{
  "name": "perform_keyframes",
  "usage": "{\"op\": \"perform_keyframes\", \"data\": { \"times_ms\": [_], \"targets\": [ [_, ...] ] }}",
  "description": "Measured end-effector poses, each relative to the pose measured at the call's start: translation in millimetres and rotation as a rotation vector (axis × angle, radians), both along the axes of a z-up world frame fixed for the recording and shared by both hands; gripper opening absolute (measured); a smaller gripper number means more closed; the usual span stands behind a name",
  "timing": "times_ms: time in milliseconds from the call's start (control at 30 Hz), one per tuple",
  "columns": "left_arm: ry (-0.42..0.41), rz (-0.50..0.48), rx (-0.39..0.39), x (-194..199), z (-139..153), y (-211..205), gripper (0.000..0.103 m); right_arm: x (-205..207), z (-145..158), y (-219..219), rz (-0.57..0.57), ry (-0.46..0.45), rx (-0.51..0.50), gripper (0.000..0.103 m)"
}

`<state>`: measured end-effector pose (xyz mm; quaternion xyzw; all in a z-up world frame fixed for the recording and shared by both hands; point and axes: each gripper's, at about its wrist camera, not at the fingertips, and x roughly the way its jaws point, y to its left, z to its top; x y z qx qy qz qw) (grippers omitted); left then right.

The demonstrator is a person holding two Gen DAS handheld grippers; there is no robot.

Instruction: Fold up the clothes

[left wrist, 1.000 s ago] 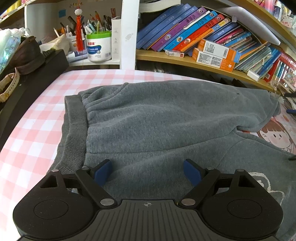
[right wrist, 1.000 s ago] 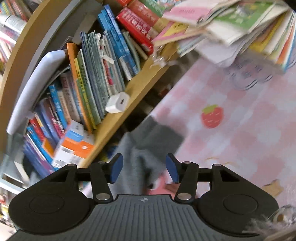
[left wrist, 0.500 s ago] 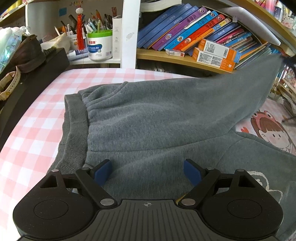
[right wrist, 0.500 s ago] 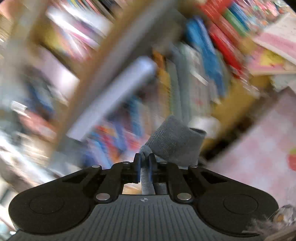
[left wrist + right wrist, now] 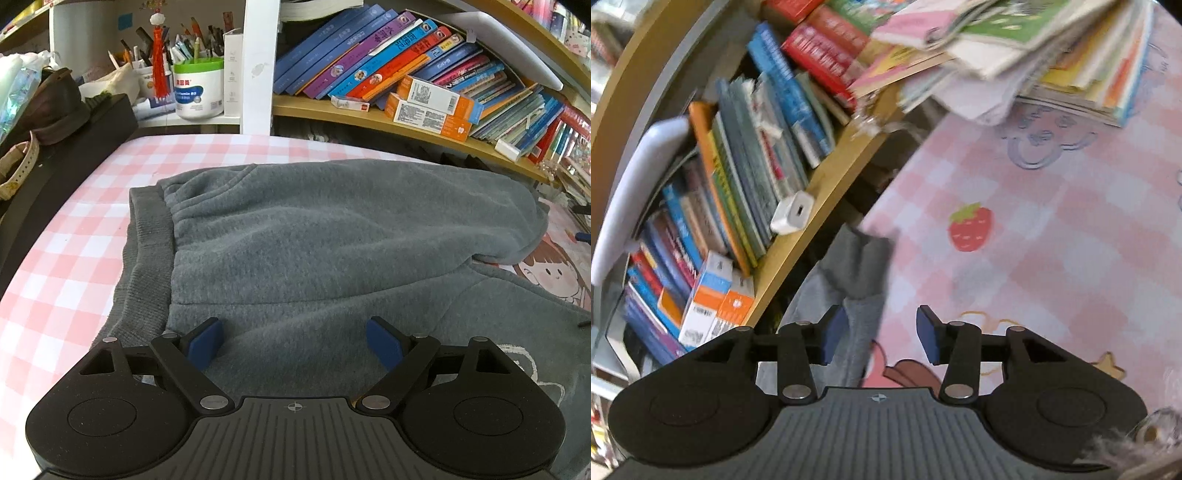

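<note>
The right wrist view is pretty smeared, so book titles on the wooden bookshelf (image 5: pixel 831 177) are unreadable, and only a narrow strip of the grey fleece sweatshirt (image 5: pixel 332 240) shows there: a ribbed grey sleeve cuff (image 5: pixel 864 258) lying at the table edge just below the shelf. The sweatshirt's lower part is cut off behind the left gripper's body, and a white printed outline on the fabric is half hidden too.

The left gripper (image 5: pixel 295 339) hovers low over the sweatshirt, pointing toward the bookshelf, blue pads spread wide with nothing between them. Whether the pads touch the fabric is hard to say. The right gripper (image 5: pixel 881 332) also has its fingers apart; the cuff runs up between them, nearer the left-hand pad, but it isn't pinched.

The sweatshirt itself lies spread on the pink-and-white checkered tablecloth (image 5: pixel 74 240), its ribbed hem on the side away from the bookshelf's far end, one sleeve folded across the body. A small white charger block (image 5: pixel 792 214) sits on the shelf edge just above the cuff.
</note>
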<state>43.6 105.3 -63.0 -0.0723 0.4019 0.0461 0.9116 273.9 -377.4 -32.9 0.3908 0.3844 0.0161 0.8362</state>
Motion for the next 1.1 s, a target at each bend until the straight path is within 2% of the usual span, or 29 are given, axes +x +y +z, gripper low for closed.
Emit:
{"op": "perform_keyframes", "data": {
  "times_ms": [100,267,333,400,433,467,533,633,700,867,1100],
  "targets": [
    [-0.003,-0.002,-0.006,-3,1,1,0.087,10,7,21,0.086,-0.004,-0.117,0.039],
    [0.0,0.001,-0.003,-4,1,1,0.087,30,18,87,0.325,-0.102,-0.503,0.038],
    [-0.001,0.001,-0.003,-5,2,2,0.087,36,15,105,0.395,-0.1,-0.631,0.034],
    [-0.003,0.004,-0.005,-6,3,2,0.087,46,5,108,0.407,-0.032,-0.724,0.033],
    [-0.004,0.006,-0.006,-7,4,3,0.087,48,2,101,0.385,-0.015,-0.725,0.033],
    [-0.006,0.007,-0.007,-8,4,3,0.087,50,-1,93,0.359,-0.003,-0.717,0.04],
    [-0.009,0.01,-0.01,-10,6,4,0.087,54,-7,75,0.308,0.02,-0.702,0.042],
    [-0.025,0.022,-0.013,-15,12,8,0.087,35,4,66,0.287,-0.031,-0.671,0.042],
    [-0.034,0.039,-0.015,-20,16,11,0.087,13,15,63,0.291,-0.066,-0.68,0.045],
    [-0.058,0.085,-0.036,-37,22,19,0.087,-62,37,58,0.342,-0.082,-0.6,0.051],
    [-0.076,0.147,-0.078,-65,27,29,0.087,-166,30,42,0.384,-0.029,-0.629,0.055]
  ]
}}
